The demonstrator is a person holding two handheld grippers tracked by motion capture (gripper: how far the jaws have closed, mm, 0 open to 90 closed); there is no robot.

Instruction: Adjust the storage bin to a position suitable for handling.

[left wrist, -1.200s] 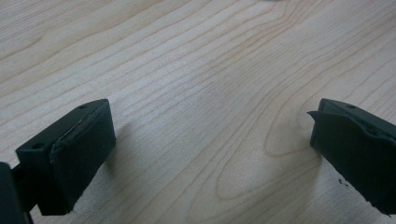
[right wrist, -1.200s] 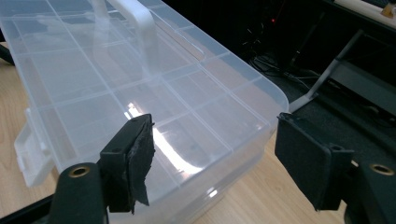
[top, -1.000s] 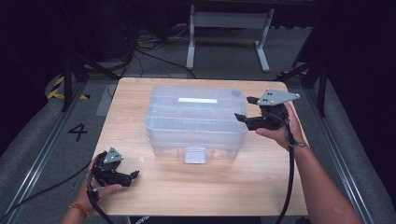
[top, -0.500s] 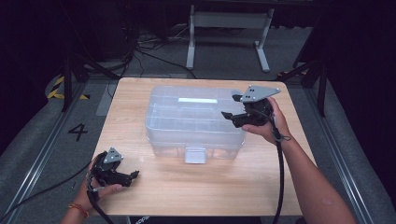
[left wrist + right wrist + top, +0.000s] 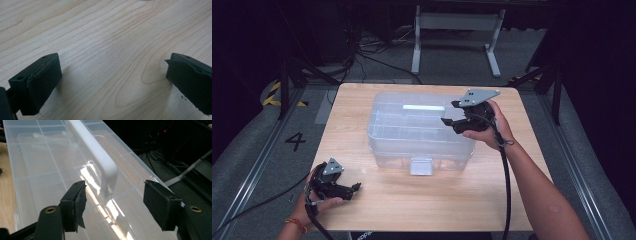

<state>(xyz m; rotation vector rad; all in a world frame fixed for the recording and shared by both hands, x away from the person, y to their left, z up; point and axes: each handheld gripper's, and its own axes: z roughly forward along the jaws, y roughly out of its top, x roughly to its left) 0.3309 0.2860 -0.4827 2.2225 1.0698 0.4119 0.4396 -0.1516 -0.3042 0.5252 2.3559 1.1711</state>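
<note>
Table unchanged; right tongs (image 5: 451, 113), narrowing on nothing, moved over box (image 5: 412, 131); left tongs (image 5: 354, 187) wide.

We hold the left gripper (image 5: 353, 188) low at the near left, forearm entering from below, jaws spread wide with nothing between them. We extend the right arm forward, the right gripper (image 5: 448, 113) raised and pointing left; its jaws, parted and empty, have just been closing.
</note>
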